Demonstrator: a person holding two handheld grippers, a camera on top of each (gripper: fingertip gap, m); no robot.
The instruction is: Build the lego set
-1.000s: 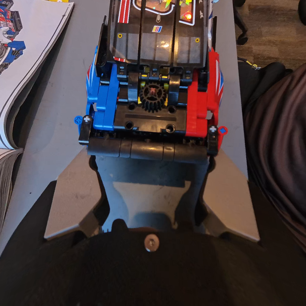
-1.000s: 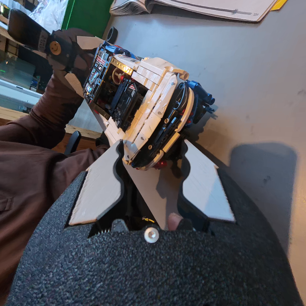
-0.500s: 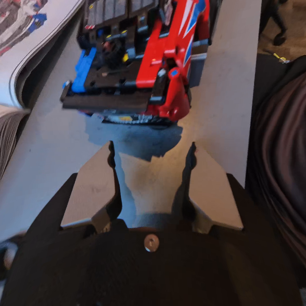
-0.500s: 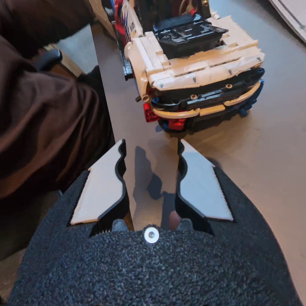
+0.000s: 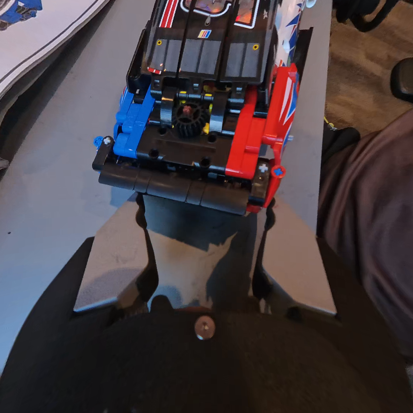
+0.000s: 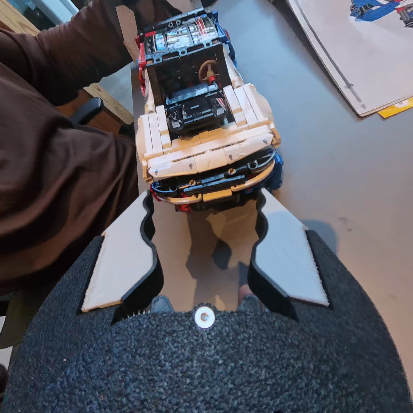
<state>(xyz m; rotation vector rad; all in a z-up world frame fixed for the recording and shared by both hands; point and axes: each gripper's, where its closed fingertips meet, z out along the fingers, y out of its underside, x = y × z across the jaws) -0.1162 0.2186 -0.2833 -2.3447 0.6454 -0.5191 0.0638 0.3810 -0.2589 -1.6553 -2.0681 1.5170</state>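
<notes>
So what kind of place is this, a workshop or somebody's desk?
Probably a desk in an office or hobby room: a grey tabletop, an open instruction booklet, and a chair's castor base on wood-look flooring.

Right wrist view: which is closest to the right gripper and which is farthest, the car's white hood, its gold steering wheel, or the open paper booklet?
From the right gripper:
1. White brick hood, straight ahead at the car's near end.
2. Gold steering wheel, behind it inside the black cab.
3. Open paper instruction booklet, far off at the upper right of the grey table.
</notes>
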